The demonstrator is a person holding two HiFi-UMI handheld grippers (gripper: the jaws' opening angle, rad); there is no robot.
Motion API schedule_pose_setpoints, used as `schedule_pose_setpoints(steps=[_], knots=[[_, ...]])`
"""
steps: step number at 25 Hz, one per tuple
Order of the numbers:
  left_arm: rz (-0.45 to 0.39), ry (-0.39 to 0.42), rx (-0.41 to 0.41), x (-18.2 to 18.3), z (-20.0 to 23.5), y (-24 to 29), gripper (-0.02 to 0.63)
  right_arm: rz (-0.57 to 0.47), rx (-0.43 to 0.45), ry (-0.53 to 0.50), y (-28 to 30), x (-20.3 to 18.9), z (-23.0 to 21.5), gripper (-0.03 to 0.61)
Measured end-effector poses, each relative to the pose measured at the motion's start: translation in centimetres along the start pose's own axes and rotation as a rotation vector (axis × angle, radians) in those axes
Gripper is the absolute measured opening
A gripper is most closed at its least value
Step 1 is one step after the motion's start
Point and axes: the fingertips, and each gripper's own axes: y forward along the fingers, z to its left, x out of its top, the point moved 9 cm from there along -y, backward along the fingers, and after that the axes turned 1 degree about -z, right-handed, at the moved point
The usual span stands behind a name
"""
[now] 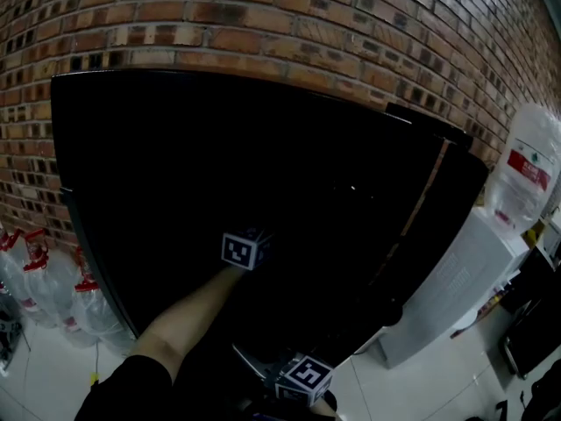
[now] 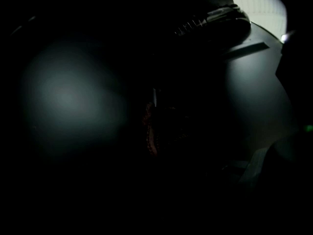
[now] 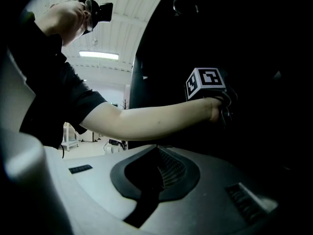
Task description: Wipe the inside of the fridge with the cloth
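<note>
The black fridge (image 1: 131,147) stands open, and its inside (image 1: 289,174) is too dark to make out. My left arm reaches into it. The left gripper (image 1: 256,240), with its marker cube, is deep in the dark space. In the left gripper view almost everything is black. A reddish, nubbly bit of cloth (image 2: 148,130) shows dimly right at the left gripper (image 2: 154,126), whose jaws are closed on it. The right gripper (image 1: 254,362) hangs low in front of the fridge. In its own view the right gripper (image 3: 157,153) has its jaws together with nothing between them, looking toward the left gripper (image 3: 226,109).
The fridge door (image 1: 456,200) stands out to the right. Beside it is a white water dispenser (image 1: 447,296) with a bottle (image 1: 524,174) on top. Several empty water bottles (image 1: 44,288) lie on the tiled floor at left. A brick wall (image 1: 263,24) is behind.
</note>
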Motion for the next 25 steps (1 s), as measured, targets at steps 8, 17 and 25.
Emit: schedule_pose_setpoints(steps=[8, 17, 25], knots=[[0.018, -0.010, -0.005, 0.6, -0.2, -2.3, 0.057, 0.003, -0.038, -0.004, -0.7, 0.9, 0.9, 0.003], [-0.043, -0.131, -0.270, 1.7, -5.0, -10.7, 0.057, 0.053, -0.063, -0.030, -2.6, 0.8, 3.3, 0.003], [0.025, -0.118, -0.670, -0.5, -11.9, -15.8, 0.057, 0.044, -0.034, -0.036, -3.8, 0.5, 6.1, 0.003]])
